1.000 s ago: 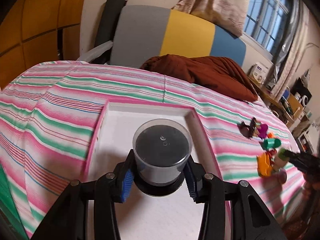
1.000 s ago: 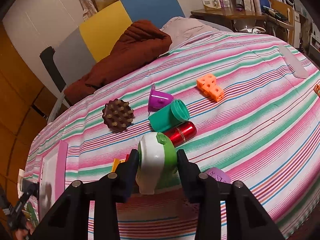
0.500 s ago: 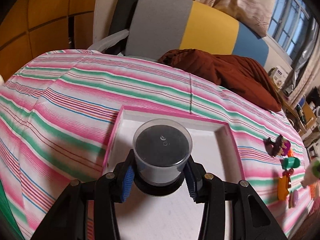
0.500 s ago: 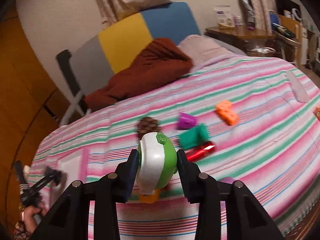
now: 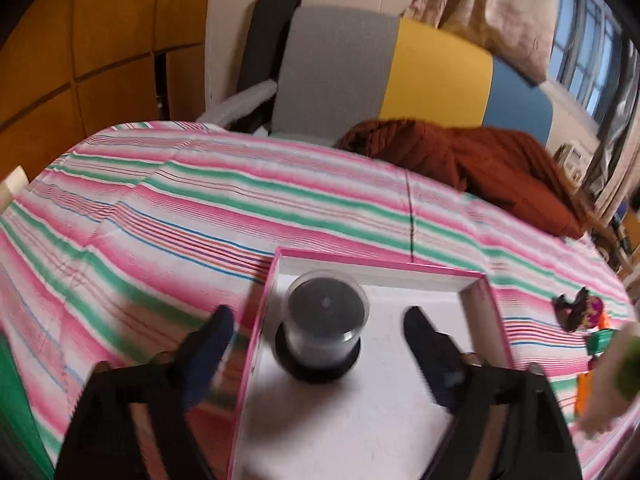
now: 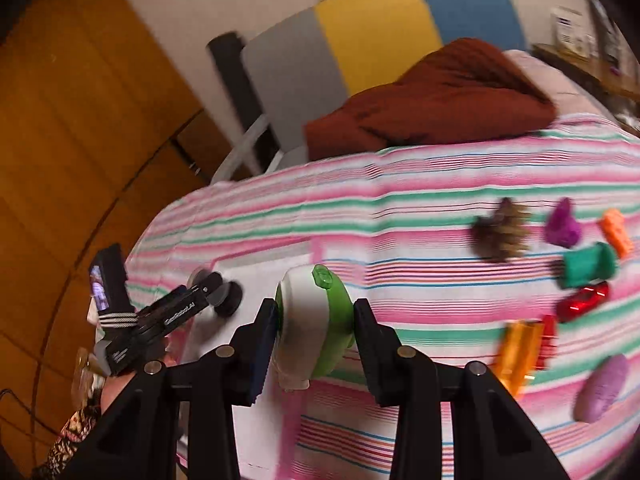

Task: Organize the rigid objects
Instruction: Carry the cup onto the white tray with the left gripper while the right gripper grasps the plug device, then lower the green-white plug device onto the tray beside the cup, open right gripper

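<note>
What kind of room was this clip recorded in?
Most likely a bedroom: a bed under a striped cover, a rust-brown quilt heaped at its head, and a curtained window behind.

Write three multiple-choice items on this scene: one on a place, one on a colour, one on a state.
1. Where does the clear container stand?
A. in the pink-rimmed tray
B. on the brown blanket
C. on the chair

2. What colours is the object in the right hand-held gripper?
A. red and blue
B. white and green
C. all black

3. What are the left hand-held gripper jaws doing?
A. squeezing the container
B. opening, clear of it
C. gripping the tray rim

Answers: 1 A, it rests on the tray floor; 2 B, white body, green band; 3 B, gaps show on both sides.
</note>
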Demonstrator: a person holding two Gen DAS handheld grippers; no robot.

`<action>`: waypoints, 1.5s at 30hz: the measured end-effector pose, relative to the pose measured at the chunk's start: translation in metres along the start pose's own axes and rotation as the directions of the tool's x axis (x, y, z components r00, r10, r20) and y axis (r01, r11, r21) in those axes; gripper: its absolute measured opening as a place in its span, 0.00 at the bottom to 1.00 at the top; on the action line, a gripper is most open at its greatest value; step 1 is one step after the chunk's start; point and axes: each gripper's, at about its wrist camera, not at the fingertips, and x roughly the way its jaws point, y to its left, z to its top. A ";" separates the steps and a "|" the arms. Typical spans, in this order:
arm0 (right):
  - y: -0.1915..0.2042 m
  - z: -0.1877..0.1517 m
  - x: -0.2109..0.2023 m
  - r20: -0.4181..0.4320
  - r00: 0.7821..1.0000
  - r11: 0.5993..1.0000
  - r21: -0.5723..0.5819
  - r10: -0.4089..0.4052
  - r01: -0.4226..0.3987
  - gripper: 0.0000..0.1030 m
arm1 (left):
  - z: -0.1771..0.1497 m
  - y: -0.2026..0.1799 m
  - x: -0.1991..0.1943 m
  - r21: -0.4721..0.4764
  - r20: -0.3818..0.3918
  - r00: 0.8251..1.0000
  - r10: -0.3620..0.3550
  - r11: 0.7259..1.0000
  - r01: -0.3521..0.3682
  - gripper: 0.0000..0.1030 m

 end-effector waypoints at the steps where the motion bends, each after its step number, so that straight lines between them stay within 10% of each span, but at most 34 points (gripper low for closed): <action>1: 0.008 0.000 0.009 -0.014 1.000 1.000 -0.013 0.008 -0.009 0.37 | -0.004 0.002 -0.009 -0.011 0.021 1.000 -0.005 1.000 0.006 0.90; 11: 0.048 -0.002 0.071 -0.140 0.990 0.998 -0.062 0.007 -0.016 0.37 | -0.065 0.032 -0.067 -0.113 0.053 0.998 0.021 0.993 -0.014 0.95; 25: 0.094 0.018 0.143 -0.189 0.953 0.956 -0.219 -0.237 0.194 0.37 | -0.088 0.053 -0.083 -0.173 0.032 0.999 -0.001 0.985 0.007 0.95; 33: 0.094 0.033 0.134 -0.100 0.994 0.992 -0.117 -0.052 0.040 0.39 | -0.093 0.062 -0.088 -0.200 0.024 1.000 -0.003 0.980 0.008 0.95; 45: 0.081 -0.003 0.129 -0.171 0.982 0.990 -0.131 -0.074 0.052 0.39 | -0.097 0.058 -0.094 -0.211 0.017 1.000 -0.016 0.977 0.019 0.95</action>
